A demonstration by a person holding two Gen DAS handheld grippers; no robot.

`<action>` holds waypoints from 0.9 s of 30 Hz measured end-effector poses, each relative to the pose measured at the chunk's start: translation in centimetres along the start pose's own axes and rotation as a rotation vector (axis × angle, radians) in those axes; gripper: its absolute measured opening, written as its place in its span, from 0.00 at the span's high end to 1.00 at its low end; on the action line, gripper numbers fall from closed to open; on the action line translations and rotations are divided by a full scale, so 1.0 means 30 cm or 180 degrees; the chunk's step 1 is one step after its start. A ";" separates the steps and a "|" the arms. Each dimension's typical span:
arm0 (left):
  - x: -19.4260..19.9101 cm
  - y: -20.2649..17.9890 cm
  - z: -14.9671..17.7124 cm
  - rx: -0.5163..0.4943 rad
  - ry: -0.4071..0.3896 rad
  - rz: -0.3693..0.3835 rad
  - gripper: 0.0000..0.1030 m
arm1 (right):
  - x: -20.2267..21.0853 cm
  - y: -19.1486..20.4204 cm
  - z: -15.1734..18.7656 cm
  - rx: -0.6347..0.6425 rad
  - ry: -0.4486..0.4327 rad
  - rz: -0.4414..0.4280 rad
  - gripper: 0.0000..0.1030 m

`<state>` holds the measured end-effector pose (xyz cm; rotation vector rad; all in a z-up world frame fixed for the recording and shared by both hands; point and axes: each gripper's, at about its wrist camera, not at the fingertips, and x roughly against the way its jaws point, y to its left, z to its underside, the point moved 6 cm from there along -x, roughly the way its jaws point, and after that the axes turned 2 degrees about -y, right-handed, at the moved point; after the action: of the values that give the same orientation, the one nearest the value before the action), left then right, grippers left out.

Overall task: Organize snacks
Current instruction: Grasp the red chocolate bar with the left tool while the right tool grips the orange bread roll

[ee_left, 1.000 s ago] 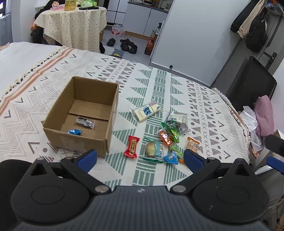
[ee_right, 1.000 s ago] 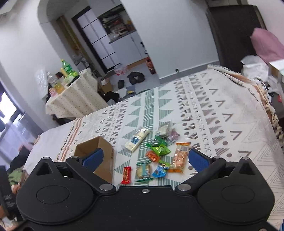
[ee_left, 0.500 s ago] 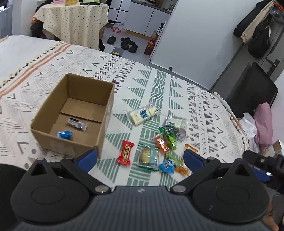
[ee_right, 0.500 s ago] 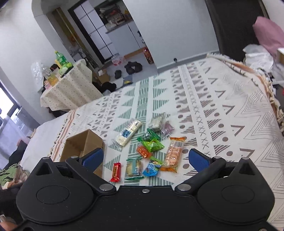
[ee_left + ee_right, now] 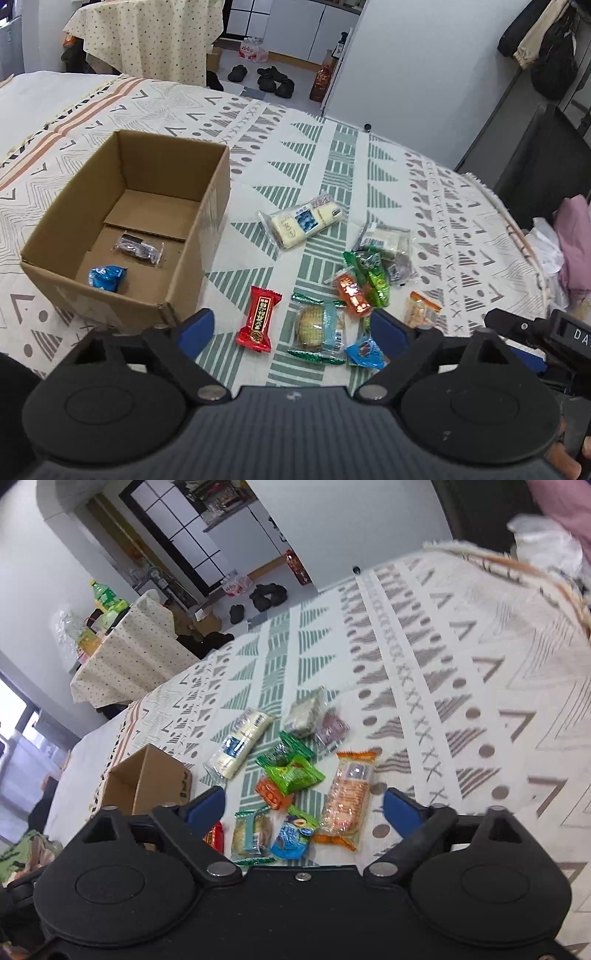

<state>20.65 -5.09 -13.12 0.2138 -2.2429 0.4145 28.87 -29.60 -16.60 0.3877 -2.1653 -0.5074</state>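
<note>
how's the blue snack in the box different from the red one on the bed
The blue snack lies inside the box; the red snack lies outside it on the bedspread. The blue snack looks short and bunched; the red snack is longer and flatter. Both are single wrapped pieces.

Matt cardboard box (image 5: 129, 221), glossy wrappers (image 5: 258, 321)

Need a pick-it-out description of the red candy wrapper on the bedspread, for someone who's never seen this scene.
Start at the open brown cardboard box on the patterned bedspread. Beside its near corner lies the red candy wrapper, at the box end of the loose snack pile. It is the only red packet, gold-printed, next to a clear-wrapped biscuit with green ends.
</note>
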 end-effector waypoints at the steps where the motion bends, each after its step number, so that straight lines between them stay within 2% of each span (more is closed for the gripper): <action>1: -0.015 -0.002 0.005 -0.0012 -0.0009 -0.0048 0.17 | -0.011 -0.012 0.005 -0.0028 0.0008 0.0010 0.22; 8: -0.125 -0.031 0.031 -0.0161 0.0001 -0.0276 0.41 | -0.089 -0.062 0.028 -0.0131 0.0125 -0.0002 0.33; 16: -0.252 -0.029 0.055 -0.0302 0.0058 -0.0565 0.57 | -0.179 -0.076 0.024 -0.0102 0.0216 -0.0106 0.47; 22: -0.331 -0.014 0.067 -0.0312 0.0156 -0.0666 0.63 | -0.246 -0.081 0.034 -0.0018 0.0322 -0.0078 0.48; 27: -0.381 0.009 0.078 -0.0295 0.0250 -0.0737 0.64 | -0.295 -0.091 0.039 0.0007 0.0380 -0.0036 0.48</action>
<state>26.30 -5.51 -23.34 0.3969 -2.1244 0.1912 33.38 -27.80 -24.58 0.4211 -2.0498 -0.4764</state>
